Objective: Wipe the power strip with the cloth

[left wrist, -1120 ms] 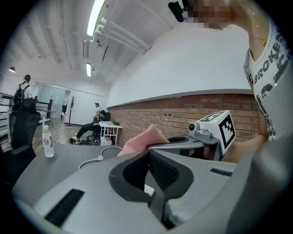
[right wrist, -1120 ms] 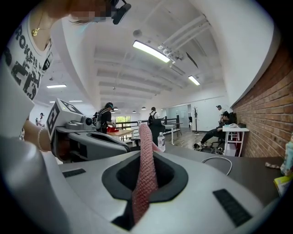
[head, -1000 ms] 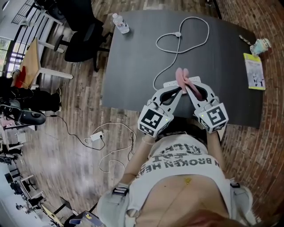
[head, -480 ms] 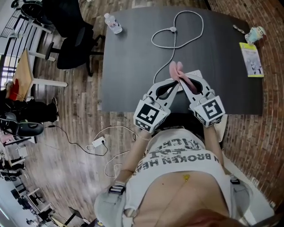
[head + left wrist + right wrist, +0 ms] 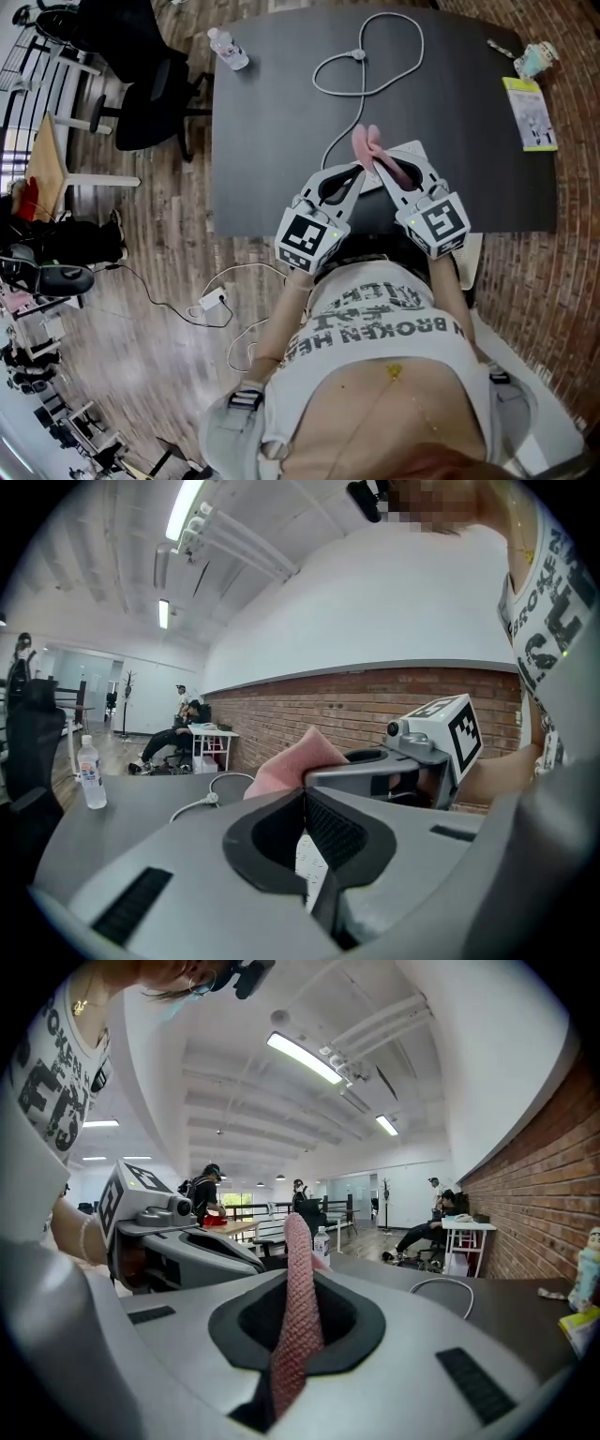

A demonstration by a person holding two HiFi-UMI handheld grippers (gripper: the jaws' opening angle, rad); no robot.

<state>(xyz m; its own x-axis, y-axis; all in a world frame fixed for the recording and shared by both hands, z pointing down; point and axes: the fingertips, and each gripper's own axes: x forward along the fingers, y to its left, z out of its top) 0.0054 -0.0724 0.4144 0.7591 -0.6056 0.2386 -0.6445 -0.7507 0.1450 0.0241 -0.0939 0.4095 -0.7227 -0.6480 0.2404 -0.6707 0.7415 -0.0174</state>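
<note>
Right tool (image 5: pixel 298 1277): clenched on the pink cloth (image 5: pixel 294 1321). A narrow fold runs straight through the jaws and sticks up past the tips.

Left tool (image 5: pixel 305 787): jaws fully closed, tips butted against the cloth just where the right tool pinches it. I can't tell whether a corner is caught. Through the gap behind its tips there's only a white dotted surface below, no fabric.

Head view: both tools angle inward in a V and the tips converge at the cloth's base. The cloth bunches upward beyond them in two small lobes, toward the far side of the bench (image 5: pixel 272 141).

The power strip (image 5: pixel 405 150) is white and lies flat on the dark bench, directly under and just beyond the right tool's jaws, mostly covered by them. The cloth sits over the strip's left end. I can't confirm contact between cloth and strip.

The strip's white cable (image 5: pixel 357 54) runs from near the tool tips toward the far edge, loops wide and crosses over itself.

Also on the bench, well apart from the tools:
- Clear water bottle (image 5: pixel 228 49), lying at the far left corner.
- Yellow-green leaflet (image 5: pixel 530 114), near the far right edge.

On the wooden floor left of the bench there's a black office chair (image 5: pixel 155 84) and a small white charger (image 5: pixel 210 301) with loose cords.
</note>
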